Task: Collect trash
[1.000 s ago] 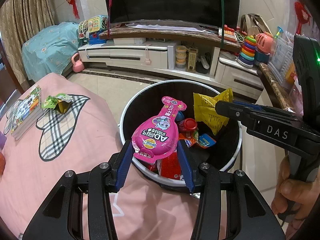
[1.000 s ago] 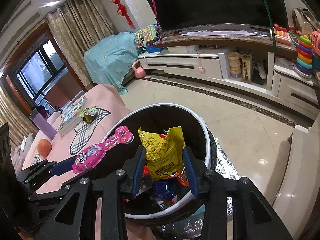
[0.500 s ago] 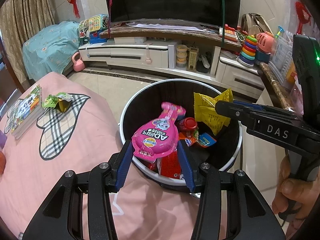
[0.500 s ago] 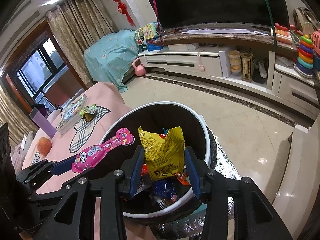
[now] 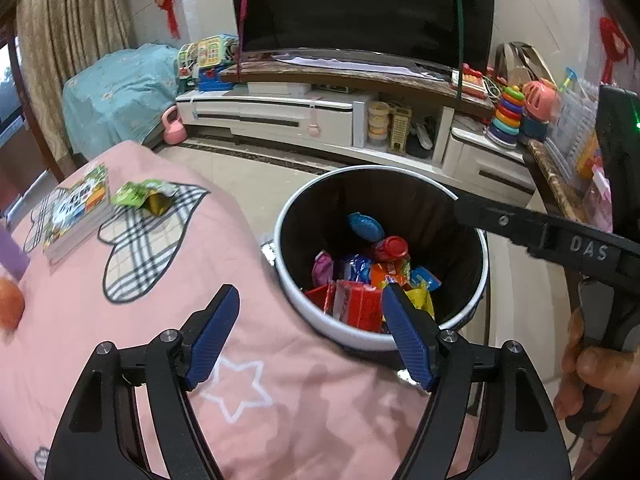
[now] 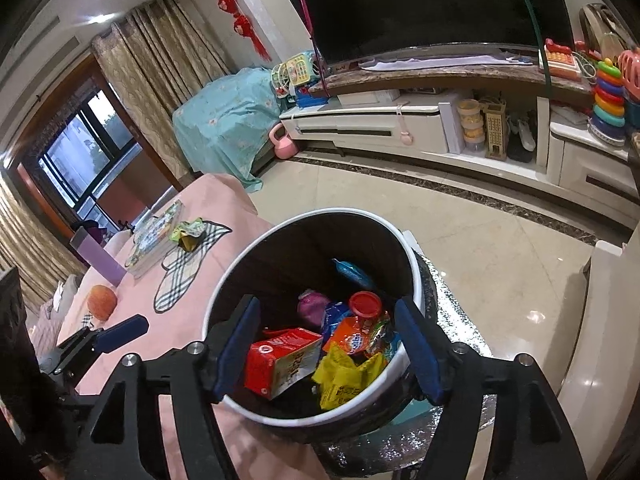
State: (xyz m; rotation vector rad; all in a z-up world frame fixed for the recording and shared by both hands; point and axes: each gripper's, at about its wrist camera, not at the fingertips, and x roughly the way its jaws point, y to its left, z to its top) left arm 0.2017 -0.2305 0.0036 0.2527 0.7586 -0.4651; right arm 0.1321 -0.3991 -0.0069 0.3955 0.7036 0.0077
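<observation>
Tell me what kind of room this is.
Most likely a home living room: a big TV over a long white media cabinet, curtained windows, and children's toys such as a stacking-ring tower.

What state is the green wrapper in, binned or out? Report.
Out: the green wrapper lies on the pink cloth, apart from the bin.

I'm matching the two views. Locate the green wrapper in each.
Left wrist: green wrapper lies upper left on the pink cloth, right of the books.
Right wrist: the wrapper lies left of centre, beside the same books.
Shared landmark: the bin, lower centre in both.
</observation>
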